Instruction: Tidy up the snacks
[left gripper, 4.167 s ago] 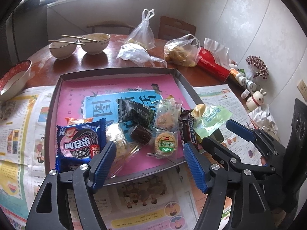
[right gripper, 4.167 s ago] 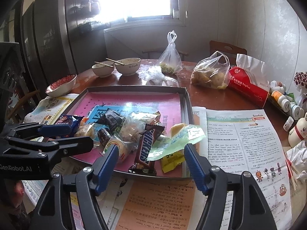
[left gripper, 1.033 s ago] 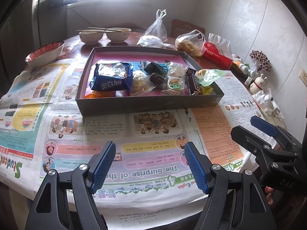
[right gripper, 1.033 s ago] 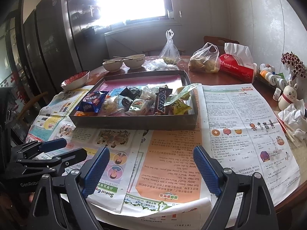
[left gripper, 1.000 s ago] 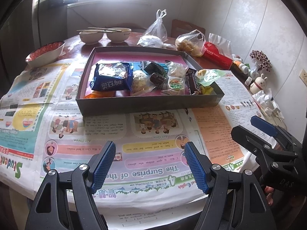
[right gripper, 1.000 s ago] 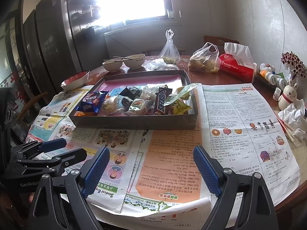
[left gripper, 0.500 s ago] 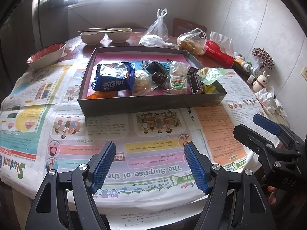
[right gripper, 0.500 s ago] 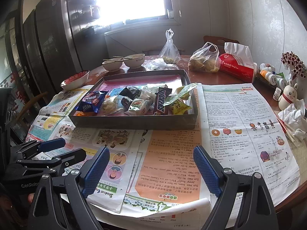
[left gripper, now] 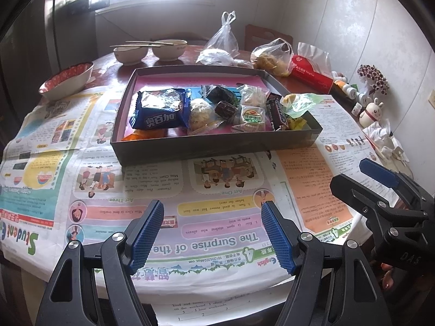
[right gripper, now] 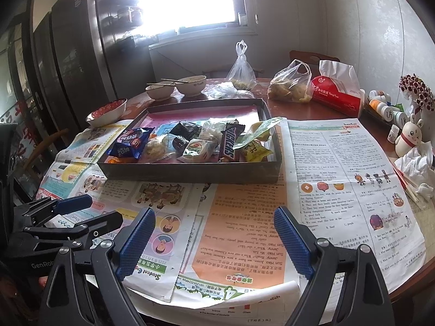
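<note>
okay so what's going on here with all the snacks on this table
A person is sorting snacks with a handheld claw in each hand. Right now neither is handling anything: the left claw and right claw both hang open and empty over the newspaper at the table's near edge. The snacks, including a blue cookie pack and a Snickers bar, lie bunched along the near side of the shallow box.

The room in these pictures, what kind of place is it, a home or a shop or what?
Most likely a home dining area or kitchen: a round wooden table spread with newspaper, used bowls with chopsticks laid across them, and a tissue pack by the wall.
</note>
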`<action>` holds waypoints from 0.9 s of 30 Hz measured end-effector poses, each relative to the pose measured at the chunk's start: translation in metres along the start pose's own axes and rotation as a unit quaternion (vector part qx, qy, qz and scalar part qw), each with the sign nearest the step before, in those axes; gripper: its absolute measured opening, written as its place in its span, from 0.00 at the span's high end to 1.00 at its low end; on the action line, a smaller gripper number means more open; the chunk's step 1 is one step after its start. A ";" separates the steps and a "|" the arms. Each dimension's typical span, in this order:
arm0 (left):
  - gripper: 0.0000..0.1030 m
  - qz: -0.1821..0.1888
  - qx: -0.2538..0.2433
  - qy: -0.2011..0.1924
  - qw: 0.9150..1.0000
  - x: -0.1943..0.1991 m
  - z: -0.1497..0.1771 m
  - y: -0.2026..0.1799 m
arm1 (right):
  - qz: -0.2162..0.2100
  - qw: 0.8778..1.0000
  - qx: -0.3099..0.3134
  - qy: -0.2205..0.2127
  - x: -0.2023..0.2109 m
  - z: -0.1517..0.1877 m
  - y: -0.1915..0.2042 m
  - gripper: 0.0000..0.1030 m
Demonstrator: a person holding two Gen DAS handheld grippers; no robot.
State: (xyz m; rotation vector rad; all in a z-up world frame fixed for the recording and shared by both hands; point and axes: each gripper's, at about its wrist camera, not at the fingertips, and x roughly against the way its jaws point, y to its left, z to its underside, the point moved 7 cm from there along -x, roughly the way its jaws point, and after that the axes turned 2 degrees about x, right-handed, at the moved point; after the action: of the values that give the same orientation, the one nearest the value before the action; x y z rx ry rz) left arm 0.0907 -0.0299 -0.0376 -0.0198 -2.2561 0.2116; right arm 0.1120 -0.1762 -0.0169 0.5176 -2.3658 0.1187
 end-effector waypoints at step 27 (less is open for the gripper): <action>0.26 -0.008 -0.007 0.013 1.000 -0.018 -0.006 0.009 | 0.014 0.999 -0.033 0.005 -0.014 -0.007 -0.032 0.13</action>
State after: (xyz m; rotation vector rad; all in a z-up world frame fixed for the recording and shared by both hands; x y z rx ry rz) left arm 0.1067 -0.0217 -0.0489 -0.0121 -2.2315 0.1853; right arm 0.1385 -0.1991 -0.0228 0.4502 -2.3595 0.0561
